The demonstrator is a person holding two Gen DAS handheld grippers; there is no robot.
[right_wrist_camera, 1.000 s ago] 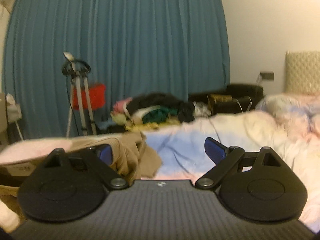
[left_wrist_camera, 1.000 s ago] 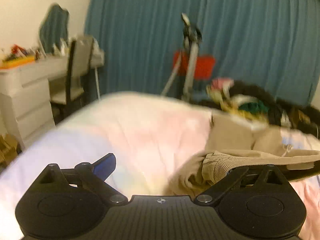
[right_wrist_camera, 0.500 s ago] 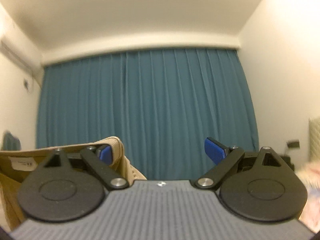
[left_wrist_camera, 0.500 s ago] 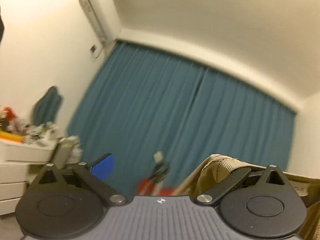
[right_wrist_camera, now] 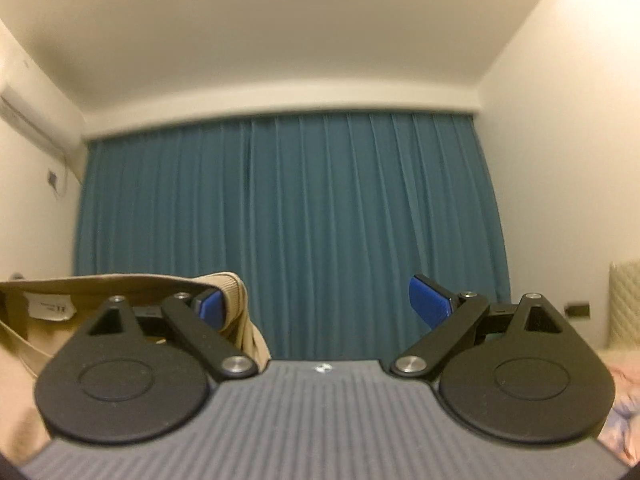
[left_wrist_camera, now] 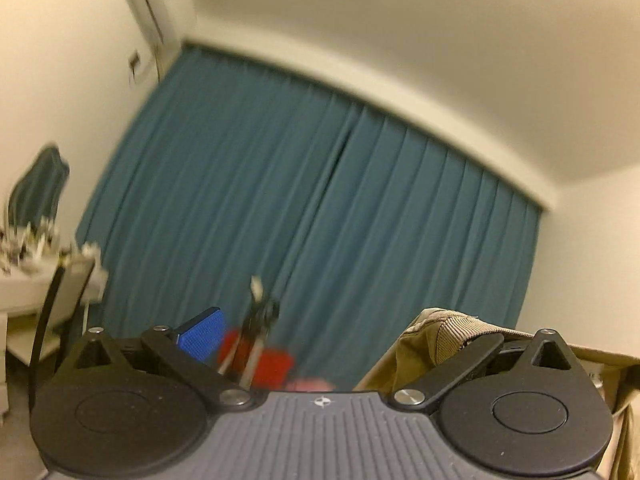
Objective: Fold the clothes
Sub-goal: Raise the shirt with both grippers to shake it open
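Observation:
A tan garment with a ribbed hem hangs over the right finger of my left gripper. The jaws stand wide apart, and the left blue pad is bare. In the right wrist view the same tan garment, with a white label inside, is draped over the left finger of my right gripper. This gripper's jaws are wide too, and its right blue pad is bare. Both grippers are raised and point at the curtain. The rest of the garment hangs out of sight below.
A teal curtain fills the far wall, with an air conditioner high on the left. A white desk and chair stand at left, and a tripod with a red object is ahead. Pink bedding and a headboard show at right.
Both grippers have risen from the bed and tilted upward, and the tan garment came up with them. The bed has dropped out of view. Finger spacing is unchanged.

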